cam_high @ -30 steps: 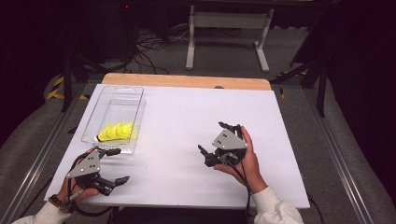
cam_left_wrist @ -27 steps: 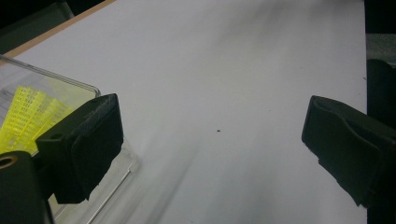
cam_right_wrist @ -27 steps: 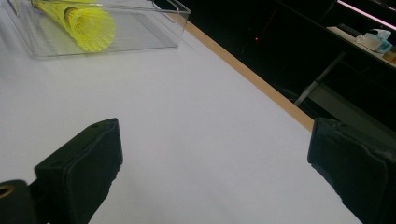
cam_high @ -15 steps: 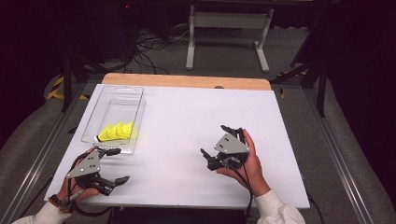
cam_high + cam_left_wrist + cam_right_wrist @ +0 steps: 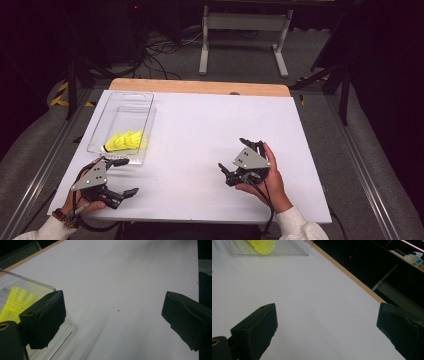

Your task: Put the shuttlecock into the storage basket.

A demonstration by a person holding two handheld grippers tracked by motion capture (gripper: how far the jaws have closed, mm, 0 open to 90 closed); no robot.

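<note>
The yellow shuttlecocks (image 5: 124, 141) already lie inside the clear tray (image 5: 145, 100) near the left edge of the bench (image 5: 200, 125), and both the left gripper (image 5: 122, 177) and the right gripper (image 5: 235, 161) are wide and empty, so the work seems finished.

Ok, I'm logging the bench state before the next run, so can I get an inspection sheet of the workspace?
Surface: white table top with a wooden far edge, bare in the middle.
Job's things: yellow shuttlecocks lie inside a clear plastic tray at the left side.
Clutter: nothing seen.
Grippers: left gripper open, near the tray's near end, holding nothing; right gripper open over bare table, holding nothing.
Cables: one trails from each gripper toward the person; a tangle lies on the floor beyond the table.
Surroundings: dark room, a white metal stand behind the table, grey floor.
</note>
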